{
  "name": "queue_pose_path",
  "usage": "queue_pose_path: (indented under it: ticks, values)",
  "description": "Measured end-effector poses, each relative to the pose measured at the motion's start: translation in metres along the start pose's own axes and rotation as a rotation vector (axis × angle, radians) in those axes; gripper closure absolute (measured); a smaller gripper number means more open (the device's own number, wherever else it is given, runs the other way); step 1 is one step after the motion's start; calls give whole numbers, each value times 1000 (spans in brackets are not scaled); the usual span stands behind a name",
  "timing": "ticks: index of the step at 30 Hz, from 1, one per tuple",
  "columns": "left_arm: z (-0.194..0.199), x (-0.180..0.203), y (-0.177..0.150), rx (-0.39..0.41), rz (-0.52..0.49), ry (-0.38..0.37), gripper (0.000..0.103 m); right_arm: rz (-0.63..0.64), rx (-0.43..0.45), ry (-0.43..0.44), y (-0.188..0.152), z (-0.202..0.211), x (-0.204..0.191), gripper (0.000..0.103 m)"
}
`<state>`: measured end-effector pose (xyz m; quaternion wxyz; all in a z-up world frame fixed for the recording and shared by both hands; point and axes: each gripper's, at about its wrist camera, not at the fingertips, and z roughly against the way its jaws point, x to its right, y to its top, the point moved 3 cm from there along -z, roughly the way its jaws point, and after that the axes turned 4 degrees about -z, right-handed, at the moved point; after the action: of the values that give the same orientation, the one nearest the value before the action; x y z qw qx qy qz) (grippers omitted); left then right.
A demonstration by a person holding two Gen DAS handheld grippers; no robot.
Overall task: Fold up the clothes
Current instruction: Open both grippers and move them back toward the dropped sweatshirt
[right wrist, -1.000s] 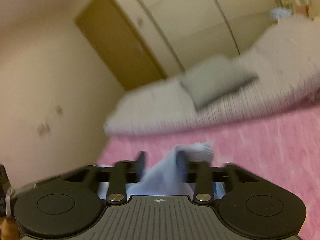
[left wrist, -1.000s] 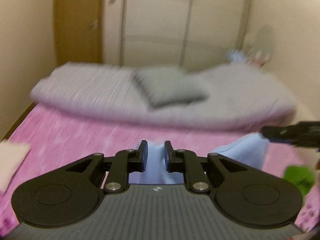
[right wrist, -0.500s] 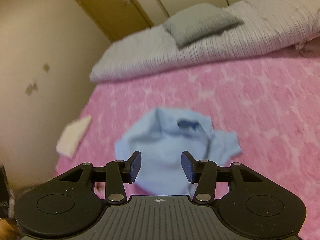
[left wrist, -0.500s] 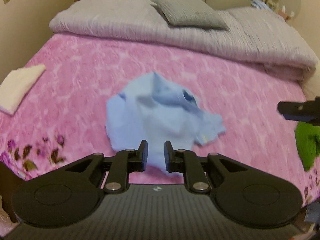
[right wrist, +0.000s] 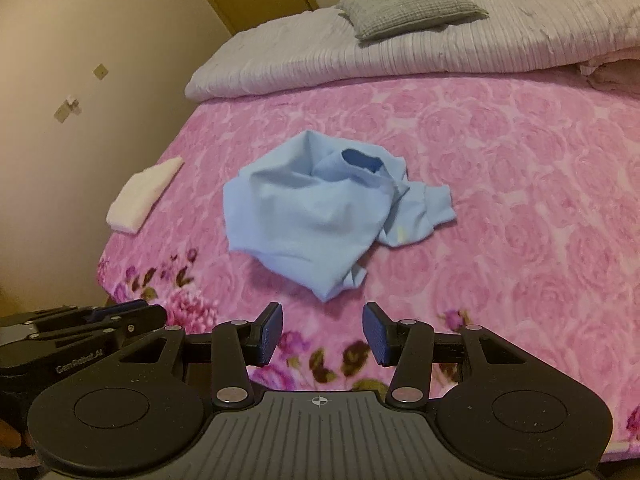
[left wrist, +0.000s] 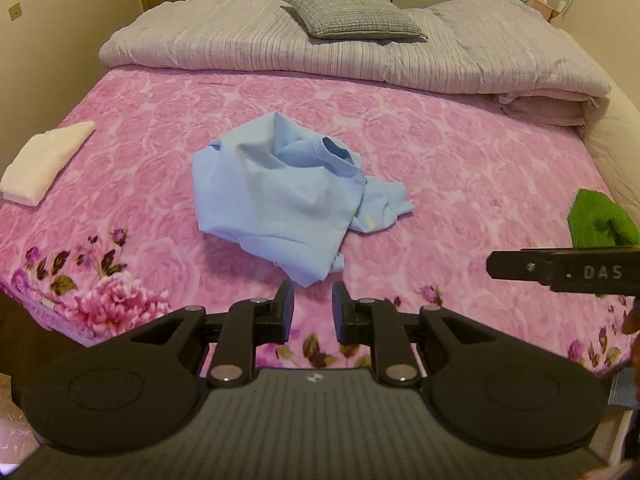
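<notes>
Released from both grippers since a second earlier, the light blue shirt lay crumpled mid-way across the pink floral bedspread; the right gripper stood wide apart and empty, the left gripper was opening, nothing between its pads

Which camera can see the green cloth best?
The left wrist camera. The green cloth shows there at the right edge of the bed, partly hidden behind the right hand-held gripper. The right wrist camera does not show it at all.
</notes>
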<state>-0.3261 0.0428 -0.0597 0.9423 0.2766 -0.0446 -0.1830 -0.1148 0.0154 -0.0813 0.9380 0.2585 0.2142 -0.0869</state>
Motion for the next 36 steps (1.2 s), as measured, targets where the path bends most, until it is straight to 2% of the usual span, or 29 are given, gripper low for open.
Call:
queue_pose_path:
  ticks: [7, 15, 28, 36]
  values:
    - [20, 4, -19, 17, 11, 27, 87, 36, -6, 10, -22, 11, -11, 55]
    - [34, -1, -29, 38, 33, 48, 85, 90, 8, 9, -26, 14, -27, 55]
    - [10, -37, -35, -15, 76, 30, 85, 83, -45, -4, -18, -24, -46, 55]
    - [-15, -63, -12, -2, 26, -22, 82, 35, -48, -45, 3, -56, -51, 55]
